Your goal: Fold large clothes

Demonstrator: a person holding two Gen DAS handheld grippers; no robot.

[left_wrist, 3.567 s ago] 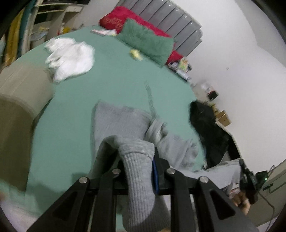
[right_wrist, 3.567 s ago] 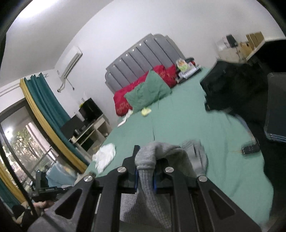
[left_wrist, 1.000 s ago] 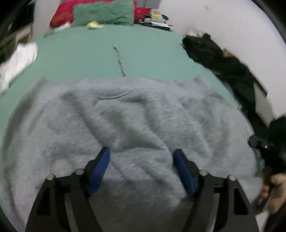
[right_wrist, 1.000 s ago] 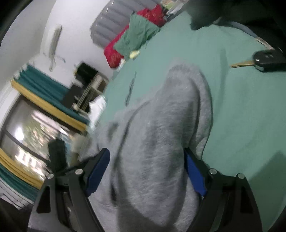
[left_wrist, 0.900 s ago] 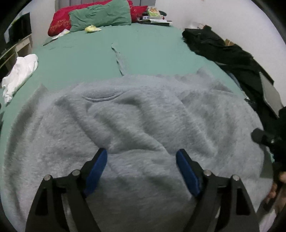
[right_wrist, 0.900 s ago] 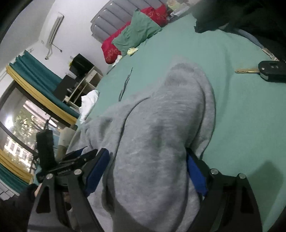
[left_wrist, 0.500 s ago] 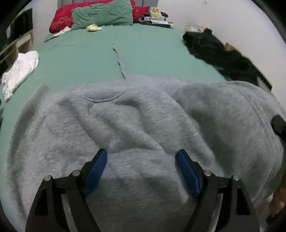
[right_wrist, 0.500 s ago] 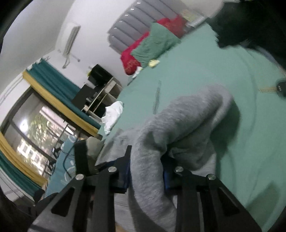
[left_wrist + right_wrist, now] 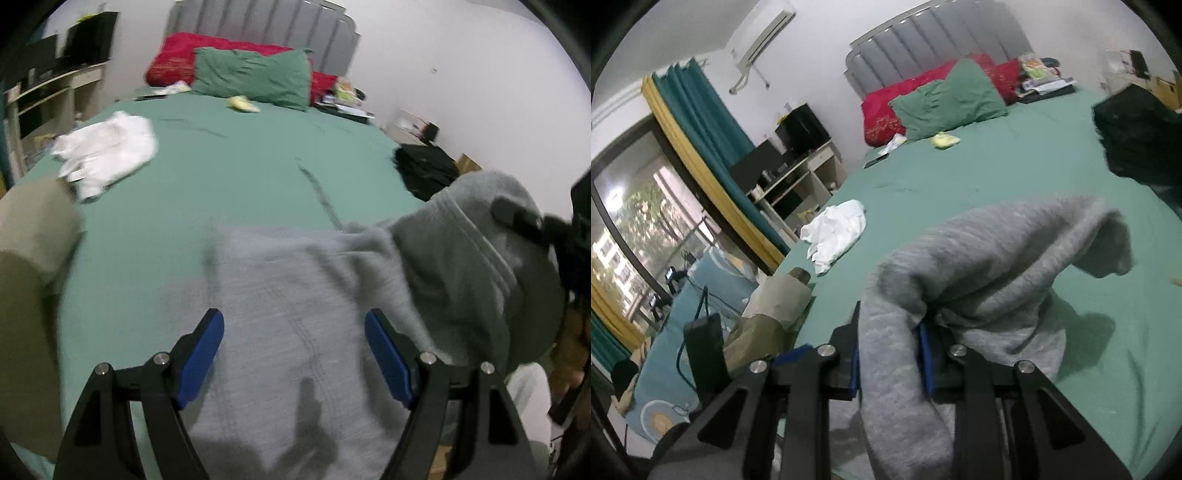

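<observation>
A large grey sweatshirt (image 9: 295, 295) lies on the green bed (image 9: 240, 177). My left gripper (image 9: 293, 332) is open above the flat part of it and holds nothing. My right gripper (image 9: 890, 343) is shut on a fold of the grey sweatshirt (image 9: 990, 258) and lifts it over the rest. In the left wrist view the raised fold (image 9: 476, 258) hangs at the right under the right gripper's black body (image 9: 524, 221).
A white garment (image 9: 107, 151) lies at the bed's left side. Green and red pillows (image 9: 251, 74) sit at the grey headboard. Black clothes (image 9: 1137, 133) lie at the right. A beige bundle (image 9: 33, 221) is at the left edge, shelves (image 9: 798, 173) beyond.
My right gripper has shut on the sweatshirt's right part and lifted it up and leftward over the body. My left gripper, opened earlier, has pulled back and tilted up.
</observation>
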